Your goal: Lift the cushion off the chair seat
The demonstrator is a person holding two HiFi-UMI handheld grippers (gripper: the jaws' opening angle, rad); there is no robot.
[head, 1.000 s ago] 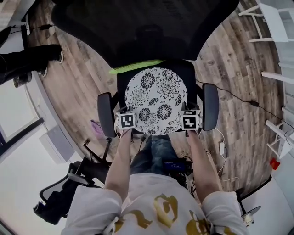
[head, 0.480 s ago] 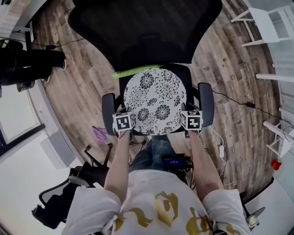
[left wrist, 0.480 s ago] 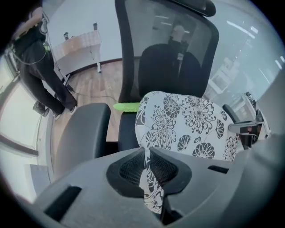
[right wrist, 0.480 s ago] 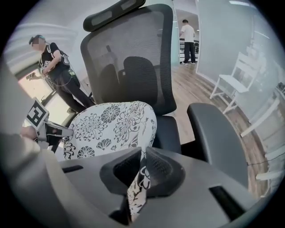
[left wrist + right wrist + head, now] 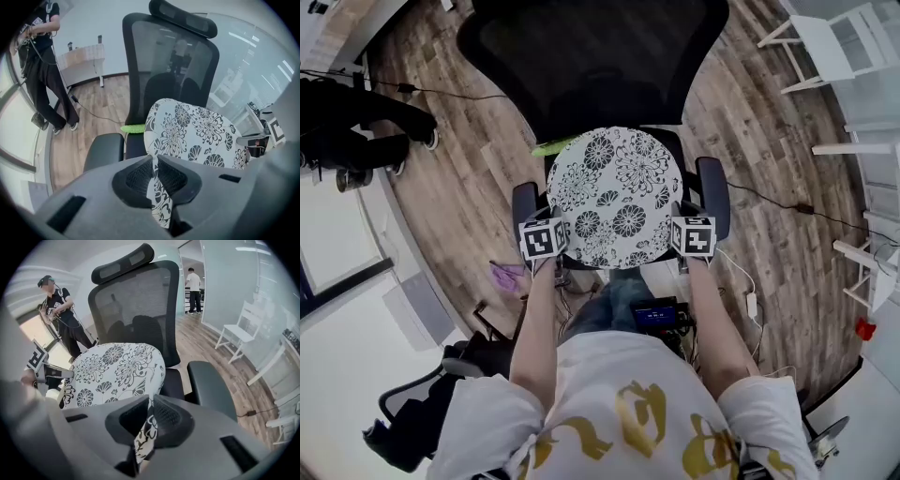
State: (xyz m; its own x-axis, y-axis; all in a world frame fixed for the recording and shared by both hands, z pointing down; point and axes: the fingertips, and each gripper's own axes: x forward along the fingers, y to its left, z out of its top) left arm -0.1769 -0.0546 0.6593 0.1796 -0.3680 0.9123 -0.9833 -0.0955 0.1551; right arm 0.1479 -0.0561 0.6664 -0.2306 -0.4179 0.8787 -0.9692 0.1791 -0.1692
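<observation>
A round white cushion with black flower print hangs over the black office chair seat, held by its near edge on both sides. My left gripper is shut on the cushion's left near edge. My right gripper is shut on the right near edge. In the left gripper view the cushion tilts up in front of the mesh chair back. The right gripper view shows the cushion raised above the seat.
The chair's armrests flank the cushion. A green strip lies at the seat's back left. A person in black stands at the left. White chairs stand at the right. Cables cross the wood floor.
Both grippers have risen with the cushion, which now sits higher and closer to the camera, covering more of the seat. The green strip is mostly hidden behind it.
</observation>
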